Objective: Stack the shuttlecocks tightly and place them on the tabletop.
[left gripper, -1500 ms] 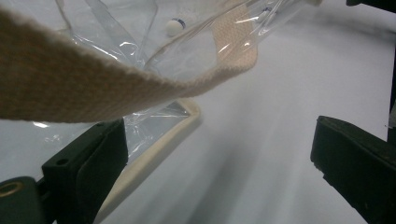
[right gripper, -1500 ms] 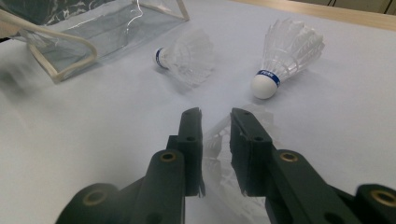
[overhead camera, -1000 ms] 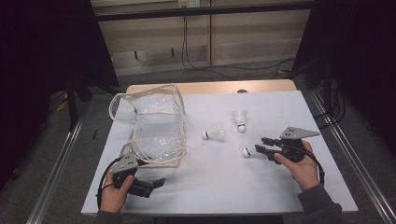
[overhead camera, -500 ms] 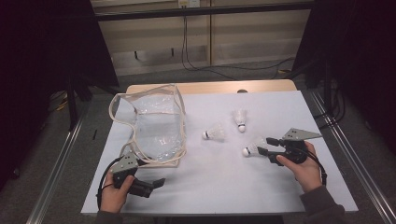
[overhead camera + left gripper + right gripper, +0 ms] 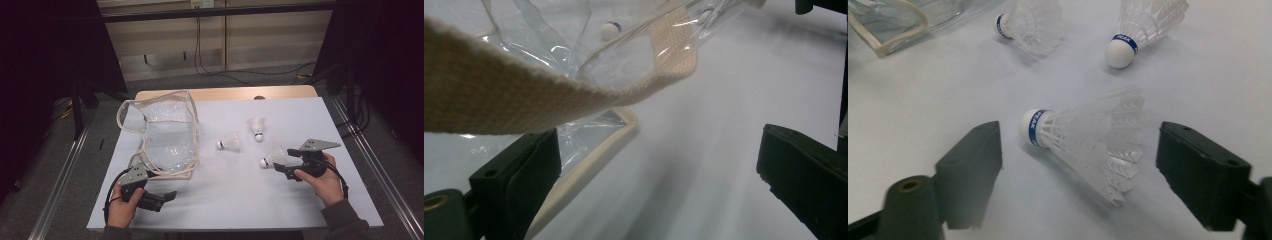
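Right gripper jaws have just been opening and now stand wide apart, one each side of the nearest shuttlecock, neither pad touching it. A second ago, in the high view, the same jaws sat narrower around its skirt; the shuttlecock now lies free on its side on the table, cork pointing away from the hand. Judgement: either a release or a re-set of the grip; nothing is in hand, so the pick must be made afresh before anything goes toward the bag.

Left gripper jaws also apart, nothing pressed between them; the bag's woven strap crosses just above its left jaw, contact unclear.

Materials: shuttlecock has a white rounded cork with a blue band and a flared, translucent plastic skirt of ribbed lattice, which looks light and springy. Two more shuttlecocks lie beyond, well apart from each other. Clear bag is glossy, crinkled soft plastic with cream webbing trim, standing loosely at the table's left. Table surface is matte pale grey.
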The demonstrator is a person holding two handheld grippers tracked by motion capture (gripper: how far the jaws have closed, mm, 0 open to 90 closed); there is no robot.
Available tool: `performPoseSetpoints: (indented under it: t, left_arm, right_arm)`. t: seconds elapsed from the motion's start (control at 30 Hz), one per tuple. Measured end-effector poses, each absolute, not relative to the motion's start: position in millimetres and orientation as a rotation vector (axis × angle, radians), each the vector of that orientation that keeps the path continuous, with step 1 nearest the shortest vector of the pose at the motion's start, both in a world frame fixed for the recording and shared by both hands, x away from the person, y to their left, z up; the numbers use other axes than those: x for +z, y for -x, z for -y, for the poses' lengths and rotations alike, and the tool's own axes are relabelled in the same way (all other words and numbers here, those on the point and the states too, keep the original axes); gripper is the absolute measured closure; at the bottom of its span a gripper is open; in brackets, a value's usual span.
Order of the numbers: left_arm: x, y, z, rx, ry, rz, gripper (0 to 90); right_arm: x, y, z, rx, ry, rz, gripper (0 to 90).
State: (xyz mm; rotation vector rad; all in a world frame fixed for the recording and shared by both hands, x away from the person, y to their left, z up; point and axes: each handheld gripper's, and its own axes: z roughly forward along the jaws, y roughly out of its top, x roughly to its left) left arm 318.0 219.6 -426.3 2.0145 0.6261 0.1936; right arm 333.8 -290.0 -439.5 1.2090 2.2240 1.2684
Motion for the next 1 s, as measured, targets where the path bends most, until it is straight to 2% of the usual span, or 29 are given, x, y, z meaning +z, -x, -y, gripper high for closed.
performPoseSetpoints:
  t: [0.17, 0.3, 0.57, 1.0]
  left_arm:
    - [-426.3, -317.9, -219.4, 0.194, -2.014, -0.625, 4.0]
    - [-426.3, -317.8, -219.3, 0.193, -2.015, -0.624, 4.0]
    - [-426.2, -317.6, -219.3, 0.192, -2.012, -0.625, 4.1]
    - [-425.4, -317.1, -220.2, 0.197, -2.014, -0.618, 4.3]
  right_arm:
    - [-440.6, -333.6, 288.0, 1.247, -1.191, -2.243, 9.7]
    - [-441.4, -333.6, 285.5, 1.23, -1.189, -2.255, 9.3]
    - [-443.4, -333.4, 283.8, 1.222, -1.166, -2.333, 36.1]
    - [-444.7, -332.2, 282.8, 1.188, -1.115, -2.378, 58.1]
